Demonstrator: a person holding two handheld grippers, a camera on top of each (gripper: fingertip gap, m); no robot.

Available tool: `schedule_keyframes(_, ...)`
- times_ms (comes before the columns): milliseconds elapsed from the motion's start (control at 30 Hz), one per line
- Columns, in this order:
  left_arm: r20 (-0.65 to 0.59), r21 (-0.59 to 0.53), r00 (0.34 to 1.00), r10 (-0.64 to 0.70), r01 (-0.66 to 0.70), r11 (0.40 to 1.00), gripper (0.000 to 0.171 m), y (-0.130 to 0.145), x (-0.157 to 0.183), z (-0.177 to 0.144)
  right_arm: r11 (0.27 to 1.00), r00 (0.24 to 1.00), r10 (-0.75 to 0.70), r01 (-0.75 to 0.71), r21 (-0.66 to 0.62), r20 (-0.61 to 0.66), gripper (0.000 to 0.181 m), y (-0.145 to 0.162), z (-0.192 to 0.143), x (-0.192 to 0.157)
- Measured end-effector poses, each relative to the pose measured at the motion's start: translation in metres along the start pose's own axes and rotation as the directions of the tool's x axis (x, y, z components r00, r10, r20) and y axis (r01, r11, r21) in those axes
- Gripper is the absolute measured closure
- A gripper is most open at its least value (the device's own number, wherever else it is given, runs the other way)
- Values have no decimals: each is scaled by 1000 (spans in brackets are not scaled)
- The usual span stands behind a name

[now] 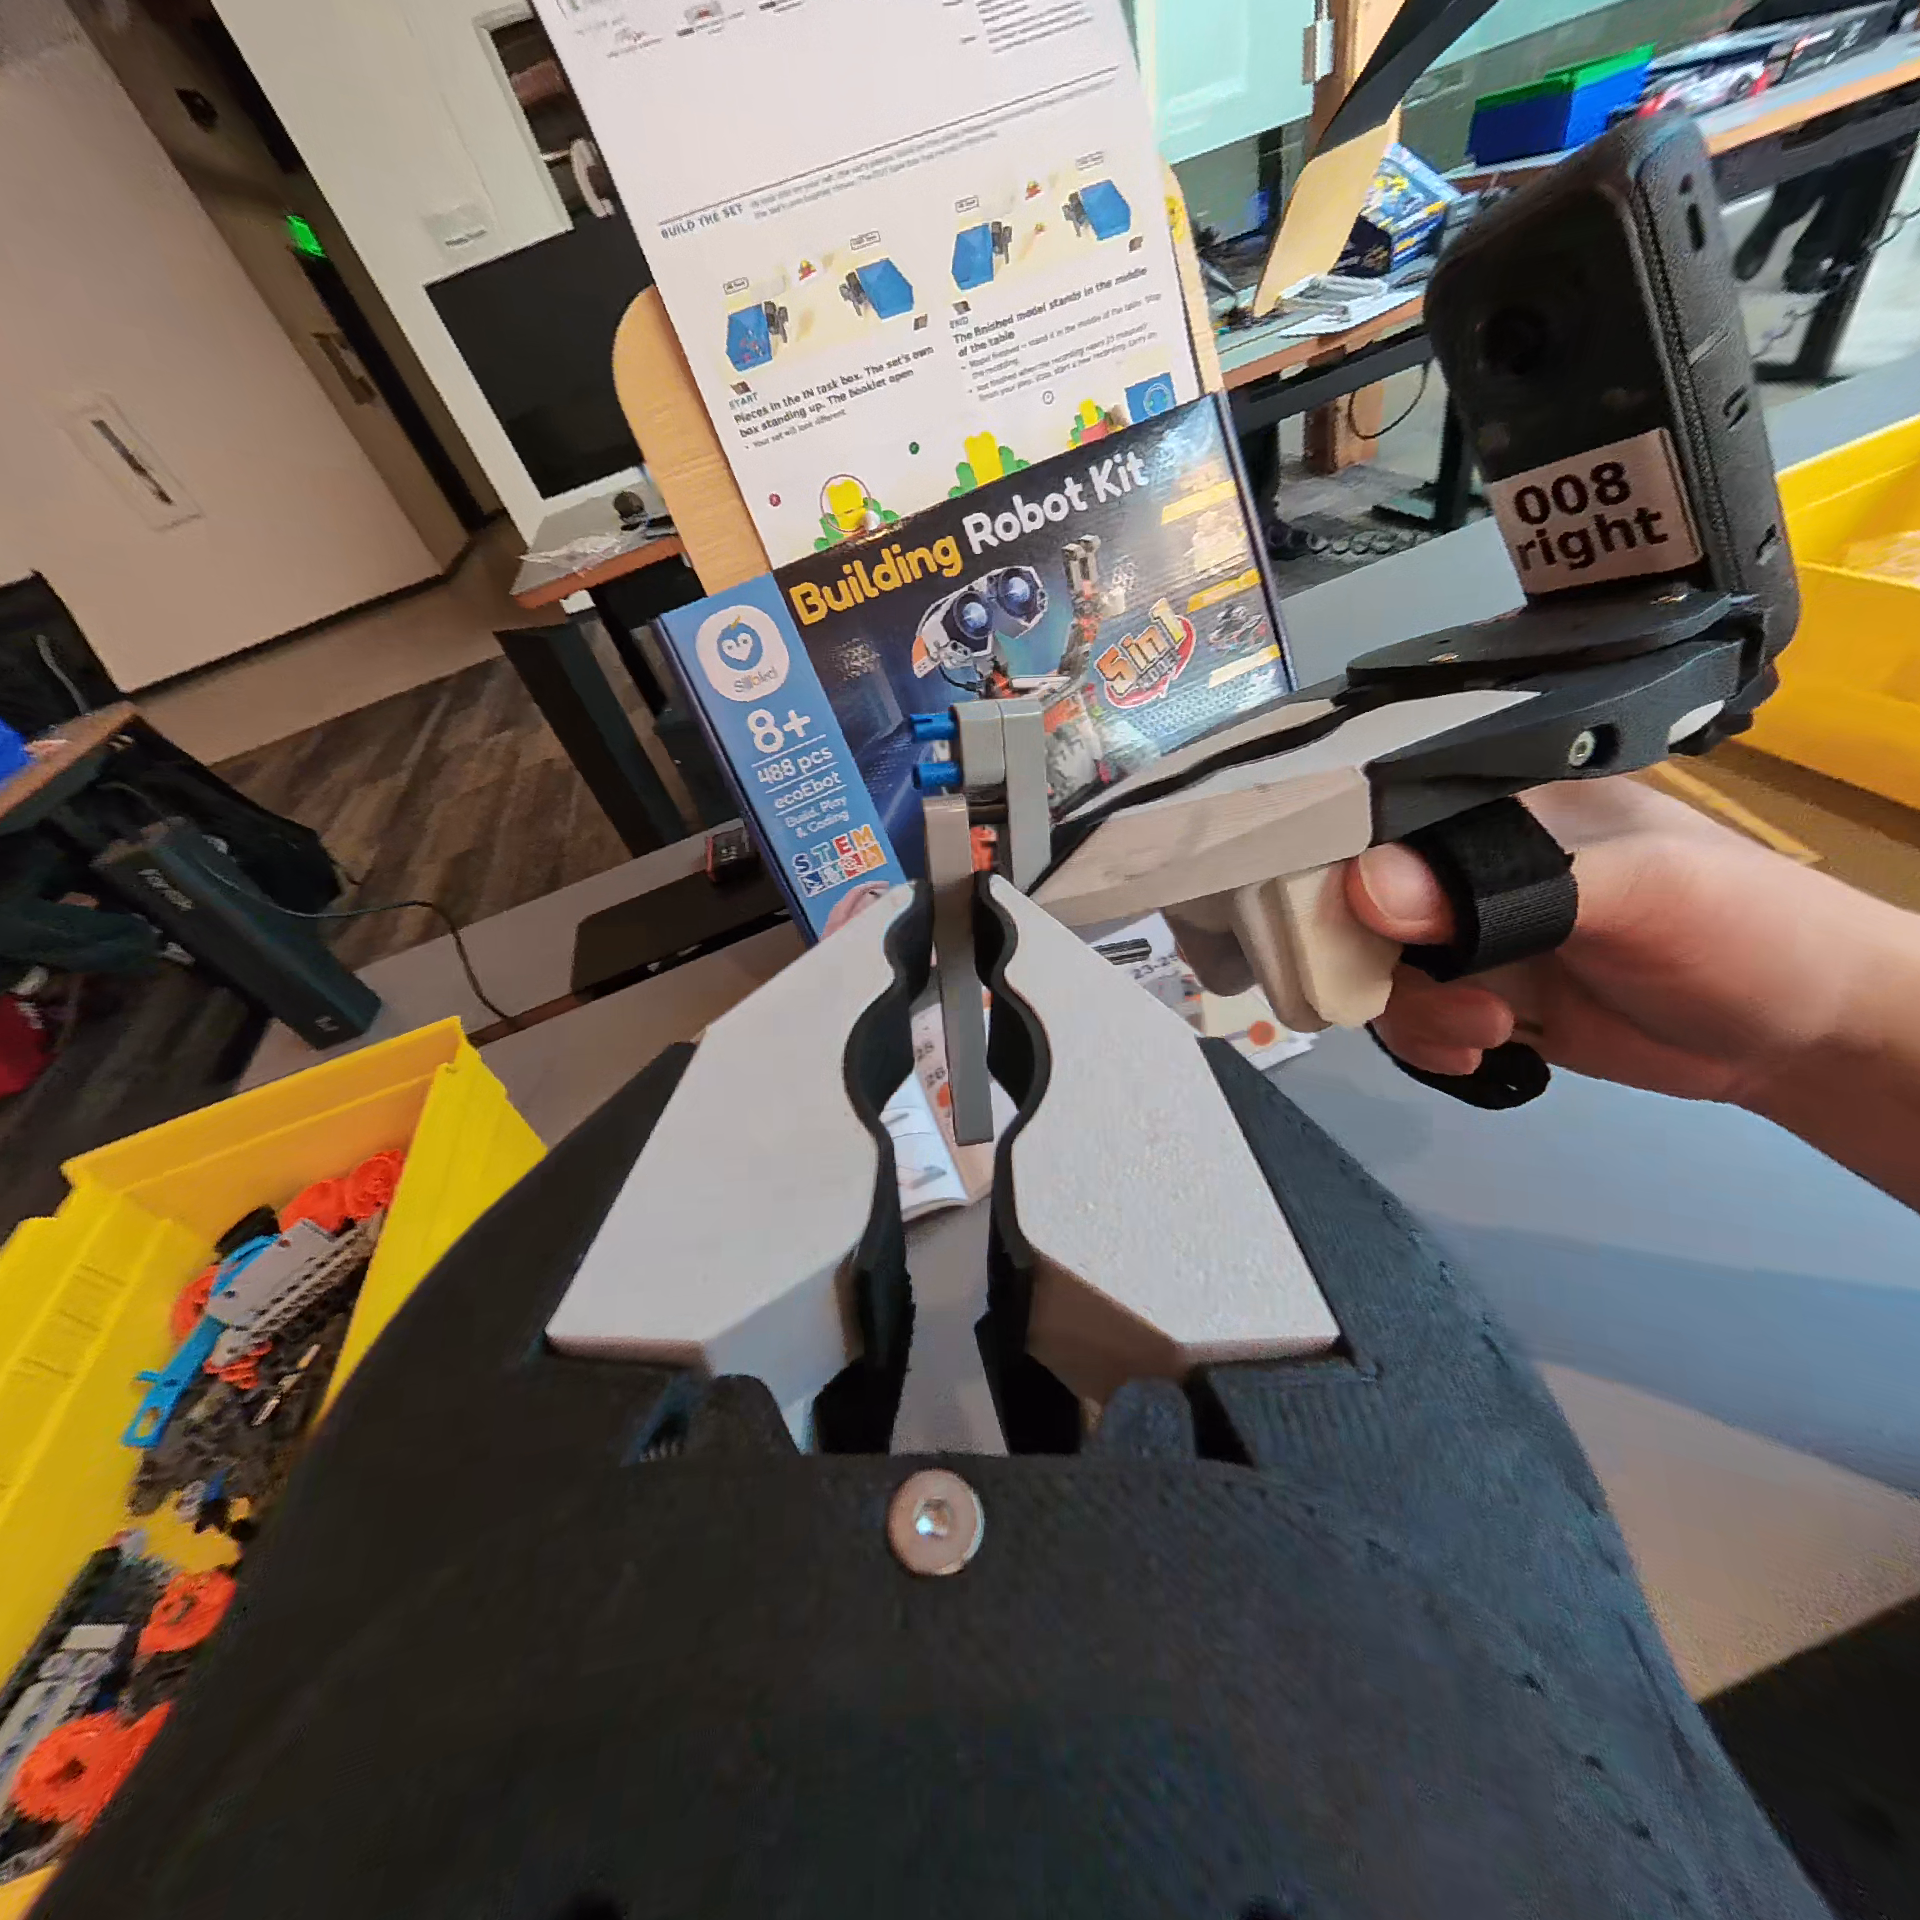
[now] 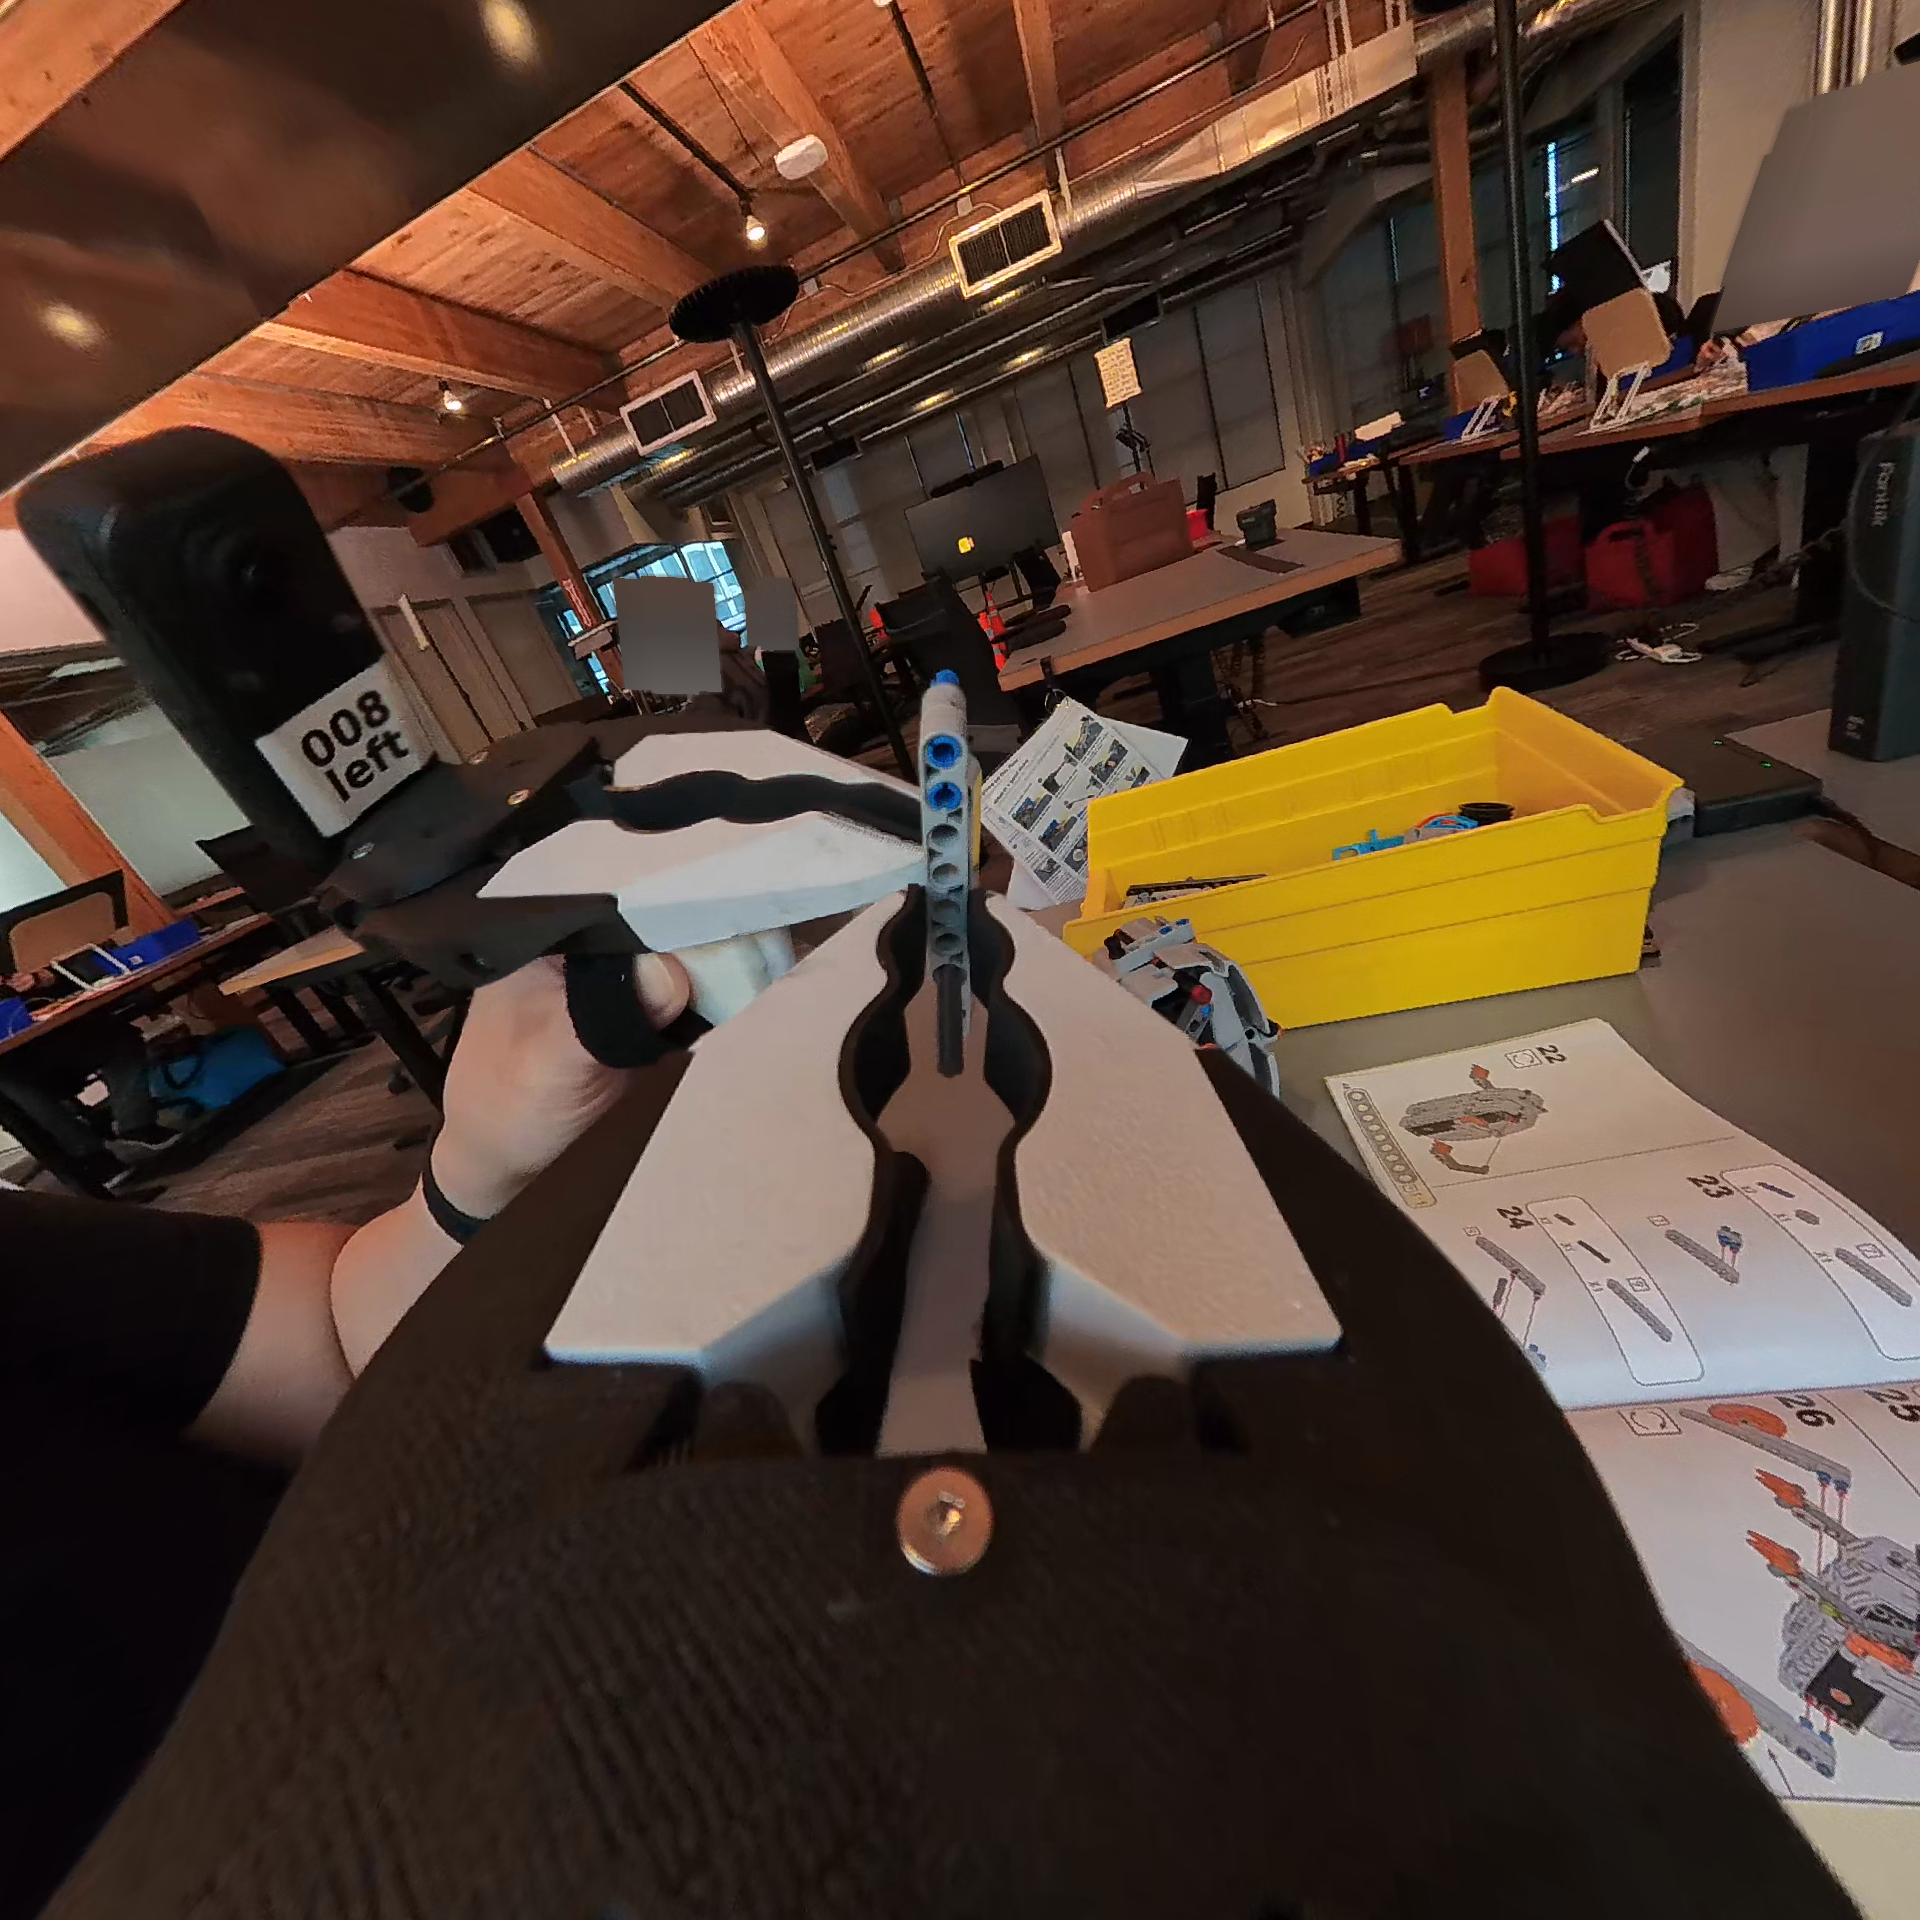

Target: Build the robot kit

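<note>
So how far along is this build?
Done: a small partly built model sits beside the open booklet. In hand: the left claw grips a grey beam, the right claw a beam with blue pins, meeting in mid-air. Left: many loose parts lie in the yellow bin.

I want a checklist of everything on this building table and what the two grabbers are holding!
Surface: grey table, bare beside the booklet.
Job's things: grey holed beams with blue pins held up between both tools; open instruction booklet; kit box standing upright; part-built grey model beside the bin.
Clutter: yellow bin and a second yellow bin of loose parts.
Grippers: left hand-held gripper shut on a grey beam; right hand-held gripper shut on the beams.
Cables: black cord past the table edge.
Surroundings: workshop with other tables, wooden ceiling.
</note>
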State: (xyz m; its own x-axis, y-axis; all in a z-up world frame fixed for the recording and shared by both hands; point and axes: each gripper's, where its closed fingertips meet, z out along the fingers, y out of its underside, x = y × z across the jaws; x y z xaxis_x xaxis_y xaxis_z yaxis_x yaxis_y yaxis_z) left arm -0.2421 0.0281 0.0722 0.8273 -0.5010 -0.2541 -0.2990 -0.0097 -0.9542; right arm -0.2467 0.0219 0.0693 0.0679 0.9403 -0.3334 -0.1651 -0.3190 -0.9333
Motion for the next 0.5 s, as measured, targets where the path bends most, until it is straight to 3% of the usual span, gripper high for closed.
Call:
schedule_keyframes(167, 31, 19, 999, 21, -22, 1000, 166, -6, 0, -1, 998, 999, 37, -39, 59, 24, 176, -6, 0, -2)
schedule_keyframes(500, -50, 33, 998, -41, 42, 999, 166, -15, 1, -5, 988, 993, 71, -83, 127, 99, 177, -14, -1, -10)
